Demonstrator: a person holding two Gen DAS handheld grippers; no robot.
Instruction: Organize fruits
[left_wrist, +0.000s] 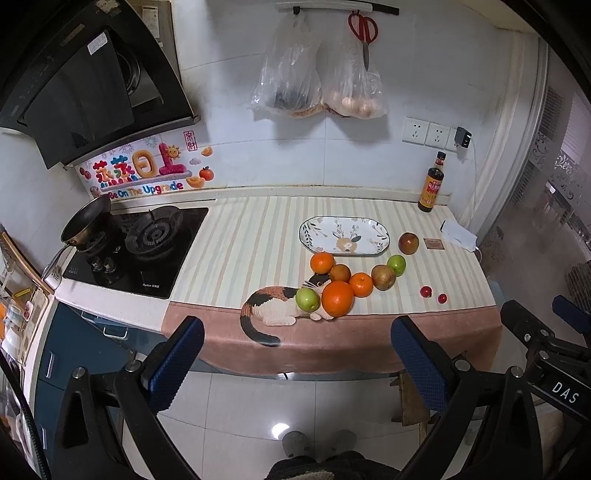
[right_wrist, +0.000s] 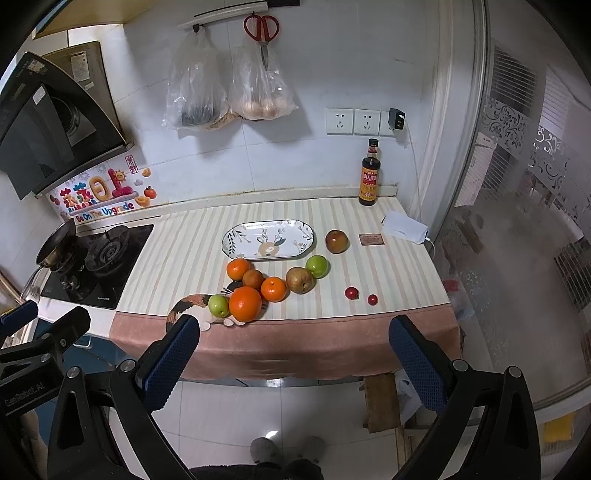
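Note:
An oval patterned plate lies empty on the striped counter cloth. In front of it sits a cluster of fruit: a large orange, smaller oranges, two green apples and a brownish pear. A red-brown apple sits alone right of the plate. Two small red fruits lie near the front right. My left gripper and right gripper are open and empty, held off the counter's front edge above the floor.
A gas stove with a pan is at the left. A sauce bottle stands at the back right, beside a white pack and a small card. Plastic bags and scissors hang on the wall. A wooden stool stands below.

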